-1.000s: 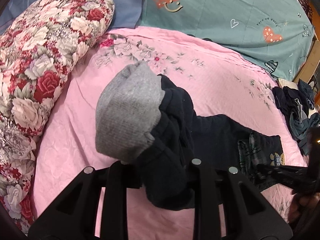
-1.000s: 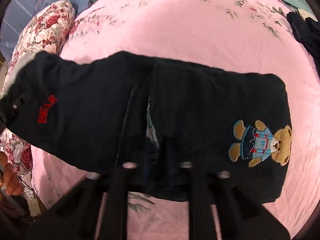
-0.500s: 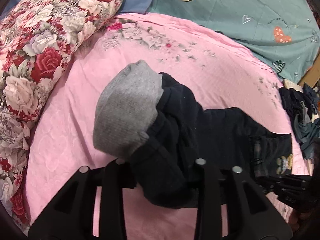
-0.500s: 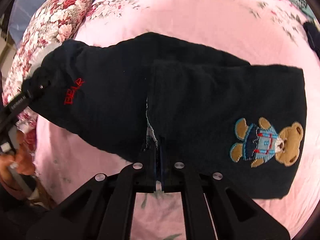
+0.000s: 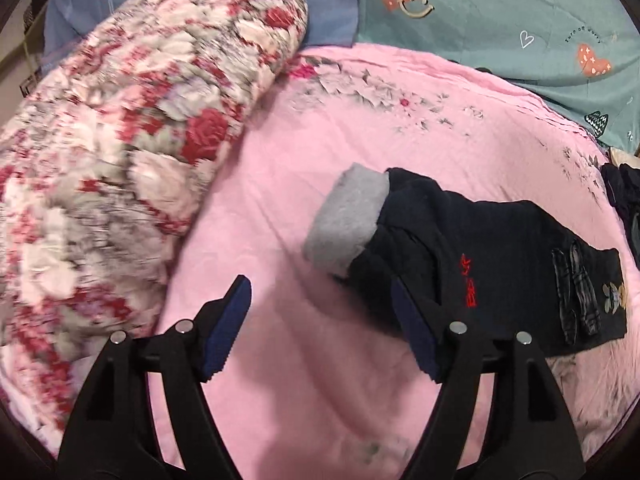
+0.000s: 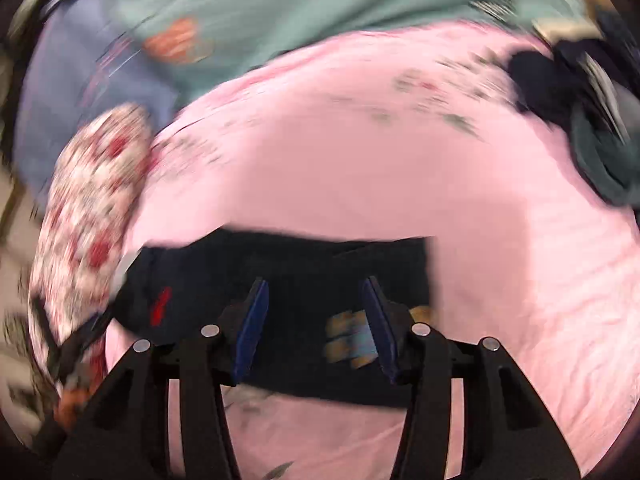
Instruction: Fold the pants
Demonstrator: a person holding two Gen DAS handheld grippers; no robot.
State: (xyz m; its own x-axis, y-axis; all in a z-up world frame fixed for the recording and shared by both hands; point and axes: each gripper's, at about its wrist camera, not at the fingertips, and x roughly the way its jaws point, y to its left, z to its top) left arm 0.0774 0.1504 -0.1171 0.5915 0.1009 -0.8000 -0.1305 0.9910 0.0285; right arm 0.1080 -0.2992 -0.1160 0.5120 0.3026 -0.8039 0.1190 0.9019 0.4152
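Both grippers have let go since the earlier frames: the left gripper, which was clamped on the waistband end a second ago, now has its fingers spreading with only pink sheet between them, and the right gripper has lifted off the fold edge, its fingers also parting with nothing pinched (the garment merely lies beneath them in that view).

I find the pants lying flat on the bed, folded over on themselves, grey waistband at the end toward the floral quilt, the bear patch at the other end.

Progress, as I judge it: at least one fold is laid and released; the bundle looks long yet, so a further fold or a tidy-up may remain.

Count: one pair of pants in work, one floral quilt, one teal heart-print cover, one heap of dark clothes at the bed's far edge, two grippers.
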